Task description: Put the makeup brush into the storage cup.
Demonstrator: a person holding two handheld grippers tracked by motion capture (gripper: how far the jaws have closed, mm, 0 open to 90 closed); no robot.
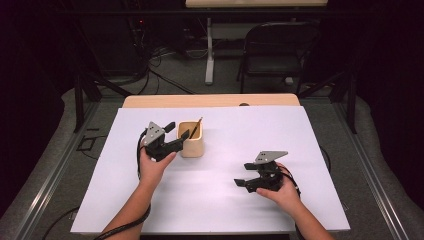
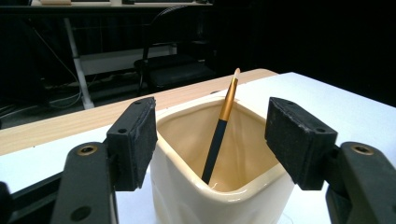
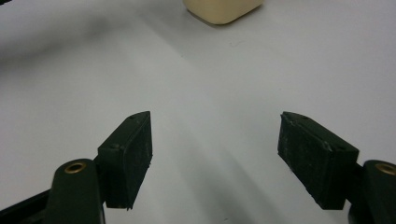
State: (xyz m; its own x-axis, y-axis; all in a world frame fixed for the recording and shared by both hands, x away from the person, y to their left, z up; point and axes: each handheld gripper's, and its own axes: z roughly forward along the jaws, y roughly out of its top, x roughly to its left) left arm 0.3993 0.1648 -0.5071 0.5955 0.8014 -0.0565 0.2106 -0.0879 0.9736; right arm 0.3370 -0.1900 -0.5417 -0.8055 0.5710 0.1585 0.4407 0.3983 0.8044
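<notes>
Left tongs [image 1: 175, 136] standing spread at the cream cup [image 1: 191, 139], jaws reaching to either side of its rim, pinching nothing. In the left gripper view, left tongs [image 2: 212, 137] flanking the cup [image 2: 205, 196], one pad just beside the left wall, the other apart from the right corner. Paintbrush [image 2: 220, 128] leaning inside the cup, dark handle down, gold ferrule and pale tip sticking up above the rim; seen from the high view as a thin slanted stick [image 1: 196, 127]. Cup sitting upright on the white table [image 1: 225, 200], toward its far left part.

Right tongs [image 1: 244, 182] hanging spread over bare table, gripping nothing, well apart from the cup, pointing left across the sheet. In the right gripper view, right tongs [image 3: 215, 158] gaping wide above the white surface, base of the cup [image 3: 222, 9] lying far off at the top edge.

Folding chair [image 1: 275, 50] standing beyond the table.
</notes>
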